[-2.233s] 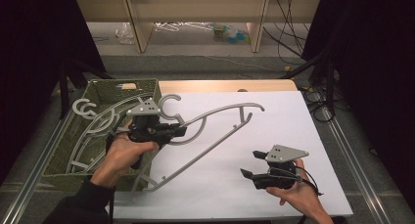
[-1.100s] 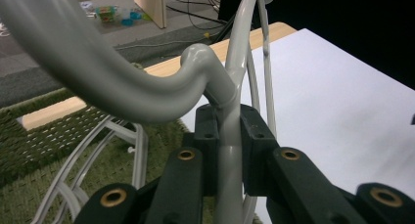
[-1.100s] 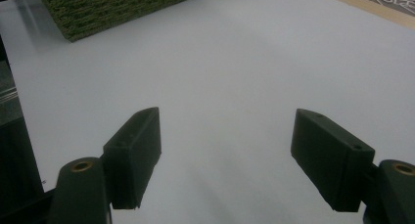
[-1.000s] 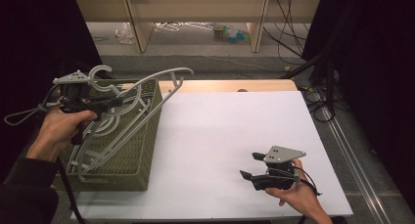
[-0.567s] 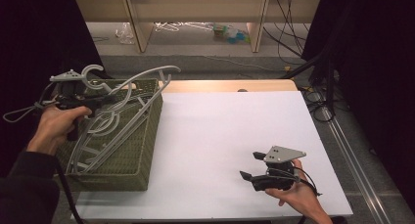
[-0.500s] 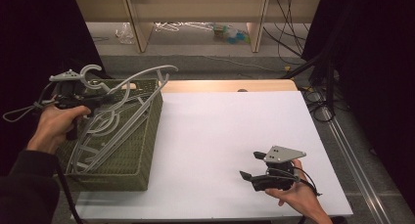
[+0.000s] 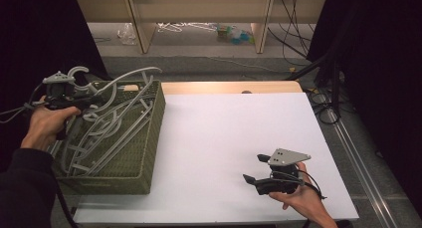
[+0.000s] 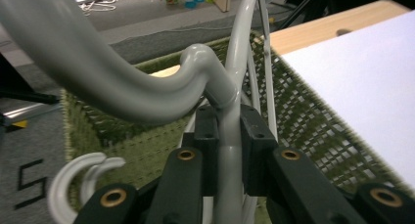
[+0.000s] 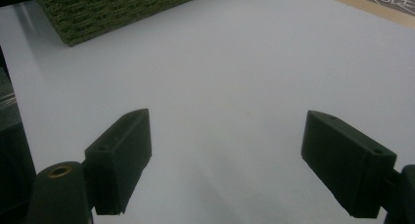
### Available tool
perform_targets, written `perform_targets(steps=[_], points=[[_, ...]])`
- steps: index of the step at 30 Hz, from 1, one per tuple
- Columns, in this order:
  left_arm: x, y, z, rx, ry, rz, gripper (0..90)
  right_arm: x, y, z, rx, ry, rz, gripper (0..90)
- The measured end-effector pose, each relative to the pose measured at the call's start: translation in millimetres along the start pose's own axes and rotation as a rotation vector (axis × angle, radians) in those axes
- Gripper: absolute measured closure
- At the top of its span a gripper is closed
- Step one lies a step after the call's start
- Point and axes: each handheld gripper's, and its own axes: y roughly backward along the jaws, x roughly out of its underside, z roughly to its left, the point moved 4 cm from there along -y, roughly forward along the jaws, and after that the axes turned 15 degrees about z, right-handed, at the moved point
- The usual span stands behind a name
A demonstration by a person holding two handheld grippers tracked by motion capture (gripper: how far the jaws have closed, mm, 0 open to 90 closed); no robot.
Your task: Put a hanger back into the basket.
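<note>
Left gripper (image 8: 229,150) clamped on the neck of a grey hanger (image 8: 122,94), held over the green basket (image 7: 149,153) at left of the high view. Lowered slightly against half a second ago, hanger sunk further among the others. Right gripper (image 9: 230,155) gaping wide, holding nothing, unmoved at lower right on the white table (image 7: 224,133). Beyond: wooden edge, grey floor, dark curtains.

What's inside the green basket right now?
The green basket holds a pile of grey hangers; the left gripper is clamped on one hanger's neck above it. The tangle hides the basket floor and the exact count.
</note>
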Motion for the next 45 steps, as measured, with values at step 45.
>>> perform_targets(steps=[45], points=[[48.3, -51.2, 11.9, 0.016, 0.029, 0.176, 79.6, 2.1, -3.0, 1.4, -0.011, 0.001, 0.023, 20.7]])
